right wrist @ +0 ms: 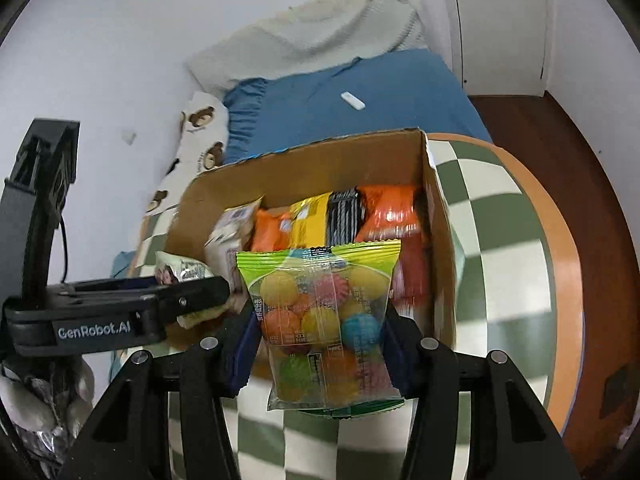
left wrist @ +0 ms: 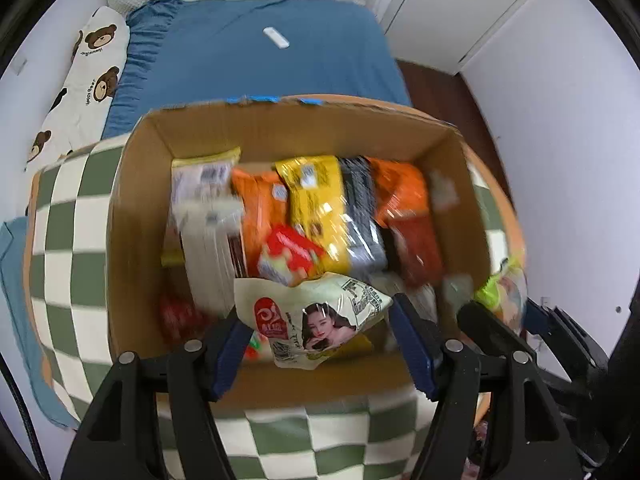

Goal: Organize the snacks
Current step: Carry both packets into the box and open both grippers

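A cardboard box point(left wrist: 132, 216) stands on the checkered table, and it also shows in the right wrist view point(right wrist: 440, 216). Several snack packs point(left wrist: 316, 208) stand in a row inside it. My left gripper point(left wrist: 316, 340) is shut on a cream snack pack with a woman's face point(left wrist: 316, 316), held over the box's near side. My right gripper point(right wrist: 320, 344) is shut on a clear green-topped bag of colourful candy balls point(right wrist: 324, 320), held above the box's near edge. The left gripper point(right wrist: 192, 300) shows at the left of the right wrist view.
The round table has a green-and-white checkered cloth point(right wrist: 500, 240) with an orange rim point(right wrist: 564, 240). A bed with a blue sheet point(left wrist: 280, 60) lies behind it, with a white remote point(left wrist: 276, 38) and a bear-print pillow point(left wrist: 88, 80). Wooden floor point(right wrist: 580, 140) is at the right.
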`<state>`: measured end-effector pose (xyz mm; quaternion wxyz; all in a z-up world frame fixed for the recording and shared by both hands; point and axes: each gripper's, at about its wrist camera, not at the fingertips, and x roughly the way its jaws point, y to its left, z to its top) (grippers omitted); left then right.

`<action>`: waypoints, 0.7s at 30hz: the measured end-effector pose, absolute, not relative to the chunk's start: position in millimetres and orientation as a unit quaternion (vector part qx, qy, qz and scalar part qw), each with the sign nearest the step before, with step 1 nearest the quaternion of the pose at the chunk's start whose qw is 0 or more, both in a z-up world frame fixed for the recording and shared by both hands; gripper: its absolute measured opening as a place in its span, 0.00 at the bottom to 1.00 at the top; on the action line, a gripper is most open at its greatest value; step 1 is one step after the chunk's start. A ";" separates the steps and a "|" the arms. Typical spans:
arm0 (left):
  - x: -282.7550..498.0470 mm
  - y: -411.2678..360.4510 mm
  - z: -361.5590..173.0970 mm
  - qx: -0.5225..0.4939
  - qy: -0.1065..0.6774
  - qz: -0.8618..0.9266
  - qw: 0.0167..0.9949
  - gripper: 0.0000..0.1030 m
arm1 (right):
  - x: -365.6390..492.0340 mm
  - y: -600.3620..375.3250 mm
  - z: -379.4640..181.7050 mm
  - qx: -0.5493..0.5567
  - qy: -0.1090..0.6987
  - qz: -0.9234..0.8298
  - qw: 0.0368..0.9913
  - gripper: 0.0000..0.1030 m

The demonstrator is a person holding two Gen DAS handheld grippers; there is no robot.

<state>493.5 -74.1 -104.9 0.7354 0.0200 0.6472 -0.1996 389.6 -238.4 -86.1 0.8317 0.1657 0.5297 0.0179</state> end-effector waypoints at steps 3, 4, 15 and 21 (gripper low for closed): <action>528.2 -79.8 -123.4 0.033 0.659 -0.184 0.728 0.64 | 421.9 -237.4 -99.8 0.157 0.545 0.009 0.824 0.54; 536.3 -82.0 -129.7 0.034 0.663 -0.180 0.726 0.64 | 430.6 -237.1 -104.6 0.158 0.549 0.008 0.821 0.54; 604.9 -92.0 -171.0 0.041 0.707 -0.164 0.686 0.65 | 503.5 -227.8 -156.1 0.155 0.604 0.005 0.782 0.55; 611.4 -81.1 -189.1 0.044 0.724 -0.140 0.674 0.88 | 513.9 -232.8 -183.8 0.161 0.646 -0.018 0.746 0.99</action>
